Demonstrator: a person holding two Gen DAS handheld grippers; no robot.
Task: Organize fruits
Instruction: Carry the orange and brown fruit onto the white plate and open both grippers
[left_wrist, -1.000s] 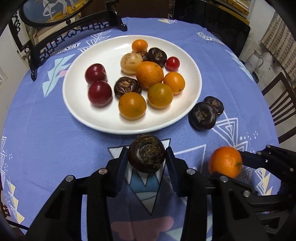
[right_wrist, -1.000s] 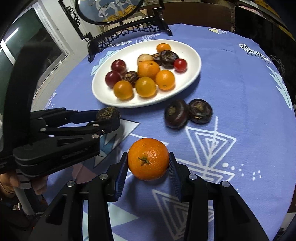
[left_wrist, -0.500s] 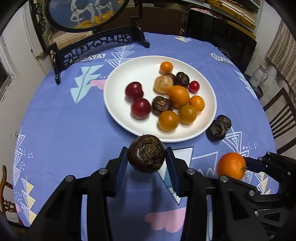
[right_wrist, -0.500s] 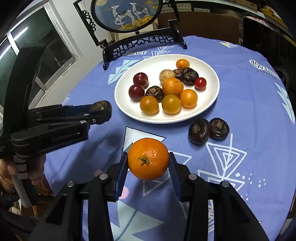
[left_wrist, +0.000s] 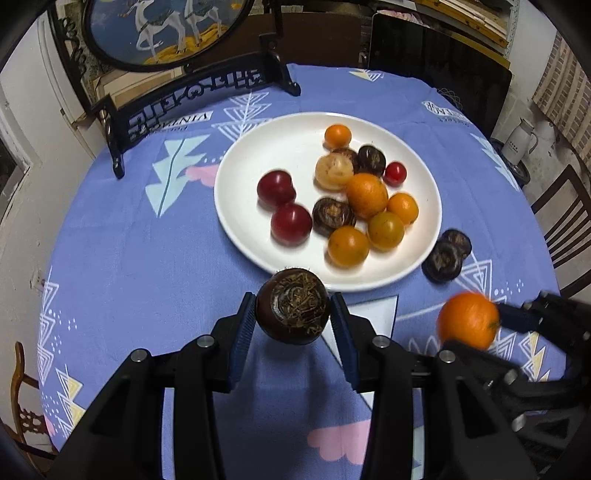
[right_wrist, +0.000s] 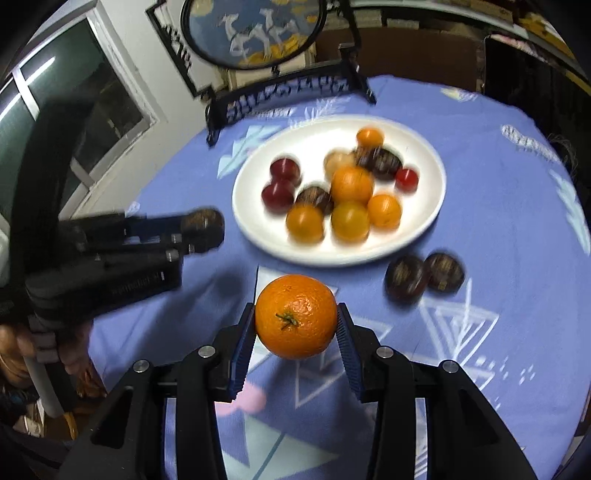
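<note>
A white plate (left_wrist: 255, 206) (right_wrist: 417, 221) on the blue tablecloth holds several oranges, red plums and dark water chestnuts. My left gripper (left_wrist: 293, 314) (right_wrist: 203, 230) is shut on a dark water chestnut (left_wrist: 293, 310), held above the cloth in front of the plate. My right gripper (right_wrist: 295, 325) (left_wrist: 476, 325) is shut on an orange (right_wrist: 295, 315) (left_wrist: 467, 319), held above the cloth to the right of the left gripper. Two more water chestnuts (left_wrist: 445, 254) (right_wrist: 424, 275) lie on the cloth by the plate's right edge.
A black carved stand with a round painted screen (left_wrist: 166, 33) (right_wrist: 258, 33) stands at the table's far edge behind the plate. Dark chairs (left_wrist: 565, 218) and a white kettle (left_wrist: 521, 140) are off the table to the right. A window (right_wrist: 55, 110) is at left.
Both grippers have risen and pulled back from the plate with their fruit still held, so the plate looks smaller and farther and more of the table and the screen shows.
</note>
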